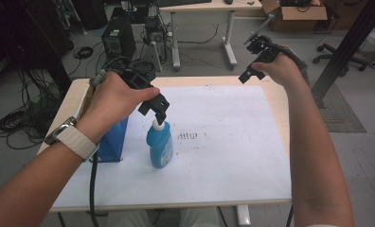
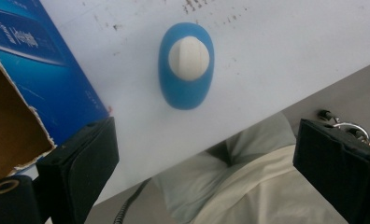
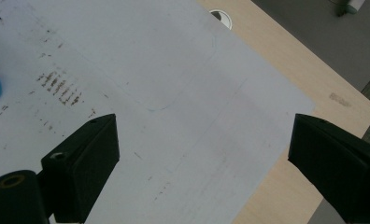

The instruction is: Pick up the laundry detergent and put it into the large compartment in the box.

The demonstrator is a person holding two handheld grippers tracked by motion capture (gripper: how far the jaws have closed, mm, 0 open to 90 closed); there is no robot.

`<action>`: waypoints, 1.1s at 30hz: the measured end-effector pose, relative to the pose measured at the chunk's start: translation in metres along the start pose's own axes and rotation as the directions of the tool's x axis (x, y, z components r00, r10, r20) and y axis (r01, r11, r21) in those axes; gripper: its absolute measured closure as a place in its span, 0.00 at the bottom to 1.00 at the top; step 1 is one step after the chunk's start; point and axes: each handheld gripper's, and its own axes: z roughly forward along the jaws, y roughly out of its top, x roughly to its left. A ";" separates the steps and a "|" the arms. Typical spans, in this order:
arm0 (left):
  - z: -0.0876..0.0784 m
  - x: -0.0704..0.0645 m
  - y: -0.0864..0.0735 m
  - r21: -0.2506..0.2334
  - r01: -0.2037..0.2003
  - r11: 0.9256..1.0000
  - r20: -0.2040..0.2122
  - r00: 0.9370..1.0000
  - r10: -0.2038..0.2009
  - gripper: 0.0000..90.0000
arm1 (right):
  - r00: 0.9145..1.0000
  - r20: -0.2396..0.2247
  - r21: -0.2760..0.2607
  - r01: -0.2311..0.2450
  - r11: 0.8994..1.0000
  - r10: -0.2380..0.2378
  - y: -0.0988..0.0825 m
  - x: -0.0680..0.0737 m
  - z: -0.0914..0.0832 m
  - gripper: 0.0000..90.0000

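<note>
Left claw poised over the bottle cap

Your left claw (image 1: 158, 109) hangs straight above the blue bottle (image 1: 159, 147), jaws spread with nothing between them, so the white cap (image 2: 188, 58) is lined up for a top grasp. The bottle stands upright on the surface (image 1: 233, 156) just beside the blue box (image 1: 111, 139). Your right claw (image 1: 254, 59), also apart and empty, waits well clear at the far corner.

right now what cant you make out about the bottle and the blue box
- Blue bottle: label print too small in the high view; the left gripper view looks straight down on its white cap, so the label side is out of sight.
- Blue box: the left hand covers its top in the high view; the frame's edge cuts off its torn opening, contents unseen.
</note>
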 end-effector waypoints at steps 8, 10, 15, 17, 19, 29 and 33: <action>0.006 0.004 0.009 0.007 -0.003 1.000 -0.005 1.000 0.003 0.09 | 1.000 -0.004 -0.003 -0.005 1.000 0.005 -0.001 -0.001 0.001 0.10; 0.008 0.005 0.011 0.010 0.001 1.000 -0.008 1.000 -0.001 0.09 | 1.000 -0.002 -0.004 -0.006 1.000 0.006 -0.001 -0.001 0.001 0.10; 0.018 0.008 0.019 0.020 0.019 1.000 -0.004 1.000 -0.019 0.09 | 1.000 -0.002 -0.005 0.000 1.000 0.000 0.000 0.000 0.001 0.10; 0.020 0.008 0.020 0.020 0.018 1.000 -0.006 1.000 -0.018 0.09 | 1.000 -0.001 -0.004 -0.001 1.000 0.001 0.000 0.000 0.001 0.10; 0.024 0.009 0.022 0.017 0.016 1.000 -0.021 1.000 -0.016 0.09 | 1.000 -0.001 -0.004 -0.002 1.000 0.002 -0.001 -0.001 0.001 0.10; 0.040 0.010 0.027 0.041 -0.003 0.999 -0.036 0.999 0.004 0.09 | 1.000 0.001 -0.004 0.000 1.000 0.000 0.000 -0.002 0.002 0.10; 0.045 0.008 0.029 0.050 -0.029 0.998 -0.035 0.999 0.031 0.09 | 1.000 0.001 -0.003 0.001 1.000 -0.001 0.000 -0.002 0.002 0.10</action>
